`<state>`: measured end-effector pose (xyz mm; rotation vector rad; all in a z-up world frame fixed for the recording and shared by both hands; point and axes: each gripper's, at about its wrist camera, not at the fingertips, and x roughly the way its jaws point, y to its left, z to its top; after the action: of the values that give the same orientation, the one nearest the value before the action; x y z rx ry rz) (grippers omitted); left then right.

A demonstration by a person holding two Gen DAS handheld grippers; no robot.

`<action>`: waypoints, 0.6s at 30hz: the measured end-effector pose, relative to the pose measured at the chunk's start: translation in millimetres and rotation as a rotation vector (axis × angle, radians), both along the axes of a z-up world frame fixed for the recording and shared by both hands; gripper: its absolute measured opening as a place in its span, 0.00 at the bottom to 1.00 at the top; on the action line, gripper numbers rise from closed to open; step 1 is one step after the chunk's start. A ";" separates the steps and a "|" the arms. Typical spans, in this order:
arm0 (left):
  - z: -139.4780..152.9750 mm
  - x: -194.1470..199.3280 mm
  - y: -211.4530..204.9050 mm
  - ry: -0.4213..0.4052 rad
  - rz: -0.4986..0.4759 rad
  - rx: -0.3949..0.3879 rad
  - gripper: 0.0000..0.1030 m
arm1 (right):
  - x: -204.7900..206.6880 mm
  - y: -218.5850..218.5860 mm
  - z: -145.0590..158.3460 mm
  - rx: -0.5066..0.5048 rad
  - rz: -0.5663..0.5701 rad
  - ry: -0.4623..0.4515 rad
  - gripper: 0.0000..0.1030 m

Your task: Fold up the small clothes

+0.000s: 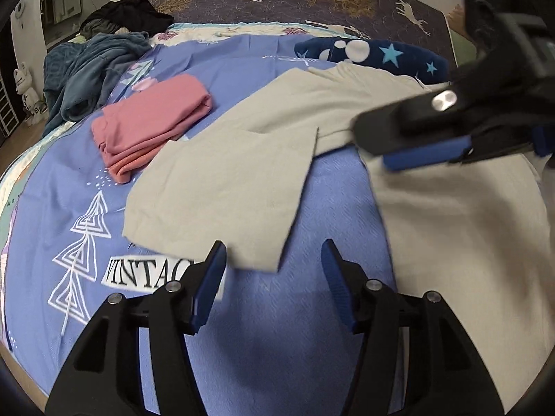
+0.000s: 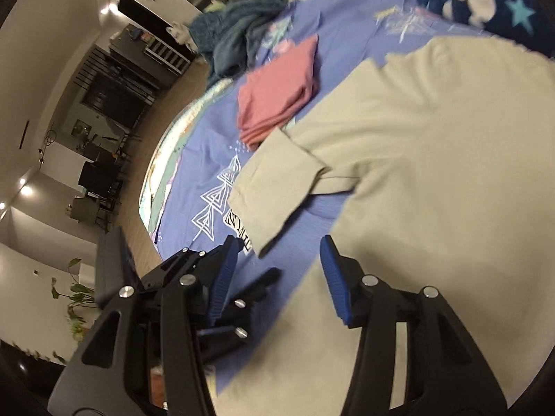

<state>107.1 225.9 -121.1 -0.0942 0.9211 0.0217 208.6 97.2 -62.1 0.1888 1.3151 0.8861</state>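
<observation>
A beige T-shirt lies spread flat on the blue bedsheet, one short sleeve sticking out to the left. My left gripper hovers open just before that sleeve's hem, with nothing between its blue pads. In the left wrist view my right gripper reaches in from the right, over the shirt near the armpit. Its own view shows the right gripper open above the shirt and its side edge, gripping nothing. A folded pink garment rests beyond the sleeve.
A heap of teal blanket and dark clothes lies at the bed's far left. A navy star-patterned pillow sits behind the shirt. The bed's left edge drops to a wooden floor.
</observation>
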 end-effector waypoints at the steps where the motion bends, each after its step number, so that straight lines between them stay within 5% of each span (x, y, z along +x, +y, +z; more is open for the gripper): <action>1: -1.9 4.1 5.7 0.004 0.013 -0.022 0.56 | 5.8 12.1 -8.2 -0.028 -0.009 0.017 0.53; 7: -13.9 5.3 21.4 -0.003 0.018 -0.142 0.57 | 19.9 43.4 -37.1 -0.074 -0.078 0.070 0.57; 9: -15.2 5.4 24.5 -0.008 0.010 -0.185 0.43 | 23.5 48.8 -36.5 -0.074 -0.096 0.054 0.54; 10: -14.7 5.9 25.5 -0.016 -0.001 -0.214 0.35 | 24.0 55.3 -37.6 -0.082 -0.095 0.032 0.44; 11: -13.5 5.9 24.7 -0.018 0.005 -0.203 0.18 | 23.6 62.2 -40.1 -0.103 -0.080 0.015 0.07; 12: -11.1 6.3 24.0 -0.019 0.011 -0.185 0.04 | 21.6 64.7 -40.9 -0.114 -0.079 0.007 0.03; 15: 4.0 4.2 22.4 -0.059 0.000 -0.232 0.04 | 12.2 63.6 -24.4 -0.097 -0.051 -0.079 0.02; 18: 28.0 3.6 12.7 -0.130 -0.036 -0.266 0.04 | -1.7 63.0 16.7 -0.127 -0.013 -0.290 0.02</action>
<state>110.7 238.6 -93.1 -0.3227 0.7919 -0.1392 206.9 160.2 -45.4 -0.0304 1.0935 0.7838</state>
